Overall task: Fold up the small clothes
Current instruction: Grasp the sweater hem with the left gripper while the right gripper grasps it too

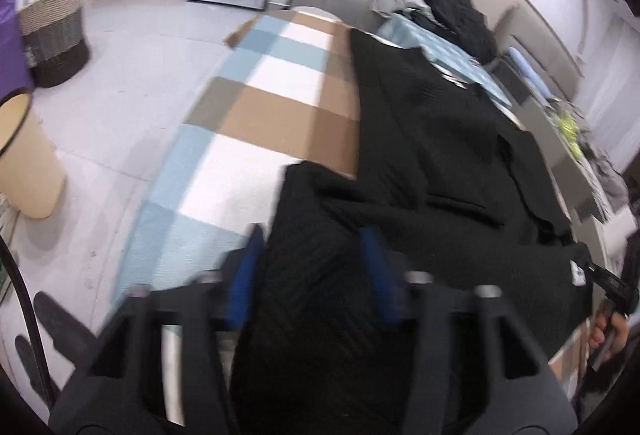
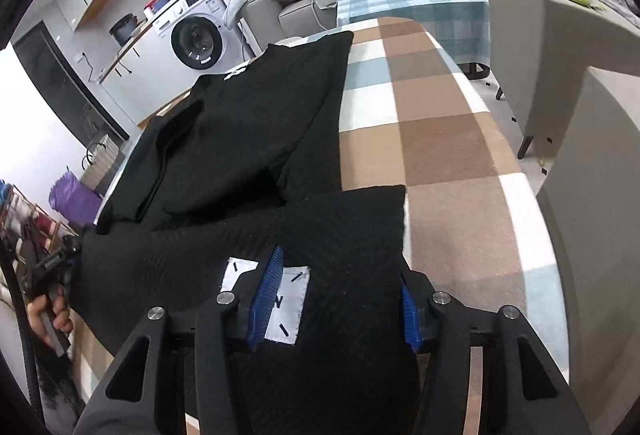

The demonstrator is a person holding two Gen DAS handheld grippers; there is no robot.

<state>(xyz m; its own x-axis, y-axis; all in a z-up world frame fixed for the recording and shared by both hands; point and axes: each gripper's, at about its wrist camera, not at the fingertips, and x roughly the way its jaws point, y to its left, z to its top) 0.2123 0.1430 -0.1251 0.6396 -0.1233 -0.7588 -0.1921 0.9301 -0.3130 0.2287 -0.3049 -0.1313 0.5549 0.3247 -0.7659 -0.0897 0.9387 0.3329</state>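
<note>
Checked cloth covers our counter (image 2: 452,139), where the black knit garment (image 2: 256,123) lies half folded; we hold both the left claw (image 1: 316,275) and right claw (image 2: 340,299) released over its near hem, so the fold rests flat.

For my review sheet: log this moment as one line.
task: fold small clothes | item: black knit garment on checked cloth table | left gripper: open over hem | right gripper: open over white label
</note>
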